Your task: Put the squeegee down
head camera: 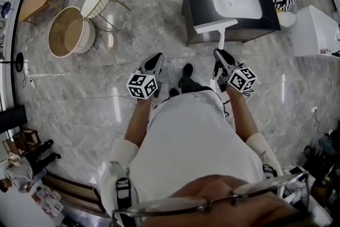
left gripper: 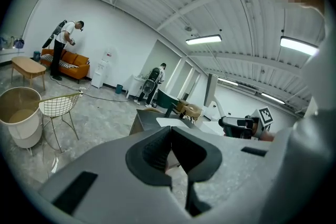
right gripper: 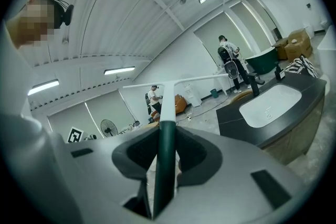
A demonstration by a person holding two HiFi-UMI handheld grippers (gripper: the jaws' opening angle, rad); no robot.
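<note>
A squeegee with a white blade (head camera: pixel 214 26) and dark green handle (right gripper: pixel 166 155) stands upright in my right gripper (head camera: pixel 219 55), whose jaws are shut on the handle. Its white blade bar (right gripper: pixel 173 83) shows above the jaws in the right gripper view. The blade hangs at the front edge of a dark vanity counter (head camera: pixel 271 14) holding a white sink basin (head camera: pixel 235 1). My left gripper (head camera: pixel 154 62) is held level to the left over the floor; its jaws (left gripper: pixel 172 157) are shut with nothing between them.
A wire chair (head camera: pixel 101 0) and a round beige tub (head camera: pixel 69 32) stand at the left, with a wooden bench (head camera: pixel 36 0) beyond. A white cabinet (head camera: pixel 316 30) is at the right. People stand in the background. Cables run across the marble floor (head camera: pixel 79 93).
</note>
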